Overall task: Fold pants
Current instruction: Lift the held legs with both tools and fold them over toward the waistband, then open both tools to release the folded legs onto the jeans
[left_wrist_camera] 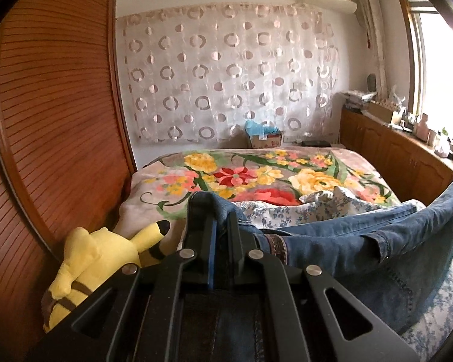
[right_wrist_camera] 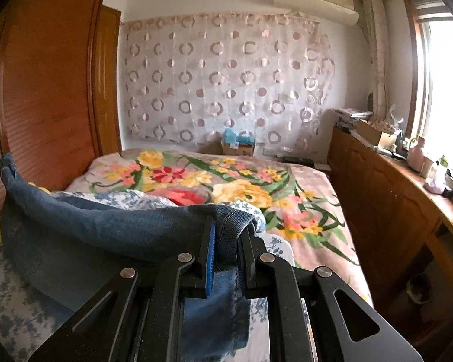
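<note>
Above the bed, both tongs grip jeans.

A home bedroom: a bed under a floral blanket, wooden wardrobe, wall air conditioner, plush toy.
</note>
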`<state>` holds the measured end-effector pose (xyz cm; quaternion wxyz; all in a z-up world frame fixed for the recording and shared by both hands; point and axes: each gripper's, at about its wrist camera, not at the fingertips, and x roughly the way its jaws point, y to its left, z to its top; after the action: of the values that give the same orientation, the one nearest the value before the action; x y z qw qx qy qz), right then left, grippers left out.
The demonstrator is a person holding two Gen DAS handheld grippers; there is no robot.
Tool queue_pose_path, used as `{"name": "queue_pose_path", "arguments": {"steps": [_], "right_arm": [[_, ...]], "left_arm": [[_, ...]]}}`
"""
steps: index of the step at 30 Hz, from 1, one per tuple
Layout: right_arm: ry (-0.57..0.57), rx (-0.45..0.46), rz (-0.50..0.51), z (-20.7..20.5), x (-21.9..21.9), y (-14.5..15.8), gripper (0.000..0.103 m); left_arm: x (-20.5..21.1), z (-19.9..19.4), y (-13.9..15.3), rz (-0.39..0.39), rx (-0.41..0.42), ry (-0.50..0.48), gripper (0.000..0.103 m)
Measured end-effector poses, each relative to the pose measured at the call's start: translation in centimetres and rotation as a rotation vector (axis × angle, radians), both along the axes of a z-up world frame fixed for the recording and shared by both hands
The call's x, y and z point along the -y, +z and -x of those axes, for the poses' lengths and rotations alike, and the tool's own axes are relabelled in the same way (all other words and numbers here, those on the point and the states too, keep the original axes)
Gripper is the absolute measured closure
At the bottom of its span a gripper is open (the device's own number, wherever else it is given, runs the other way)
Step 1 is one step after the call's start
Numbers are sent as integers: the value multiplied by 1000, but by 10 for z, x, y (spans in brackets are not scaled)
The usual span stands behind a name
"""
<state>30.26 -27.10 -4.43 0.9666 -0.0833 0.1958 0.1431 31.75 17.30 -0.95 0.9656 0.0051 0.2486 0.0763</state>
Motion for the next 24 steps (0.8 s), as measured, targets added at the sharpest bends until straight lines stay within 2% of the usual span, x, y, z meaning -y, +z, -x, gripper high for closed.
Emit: {"name": "queue_pose_path", "arguments": {"steps": [8, 12, 17, 18, 20, 22, 24], "right_arm": [[-34, -59, 36, -55, -30, 5, 91], [-37, -106, 42, -88, -41, 5, 91], [-30, -164, 43, -107, -41, 9, 90], [-27, -180, 46, -108, -42, 9, 89], [-30, -188, 64, -107, -39, 12, 76], [-58, -158, 92, -101, -39, 17, 67], [-55, -143, 97, -92, -38, 20, 60]], "left_arm": [[-4, -55, -15, -15, -40, 2, 96], [-5, -71, -30, -12, -82, 4, 96], [-7, -75, -46, 12, -141, 14, 96], [-7, -75, -48, 15, -153, 13, 93], [-7, -72, -52, 16, -166, 14, 83], [-8, -65, -49, 27, -159, 6, 61], [-7, -56, -45, 38, -157, -5, 56]]}}
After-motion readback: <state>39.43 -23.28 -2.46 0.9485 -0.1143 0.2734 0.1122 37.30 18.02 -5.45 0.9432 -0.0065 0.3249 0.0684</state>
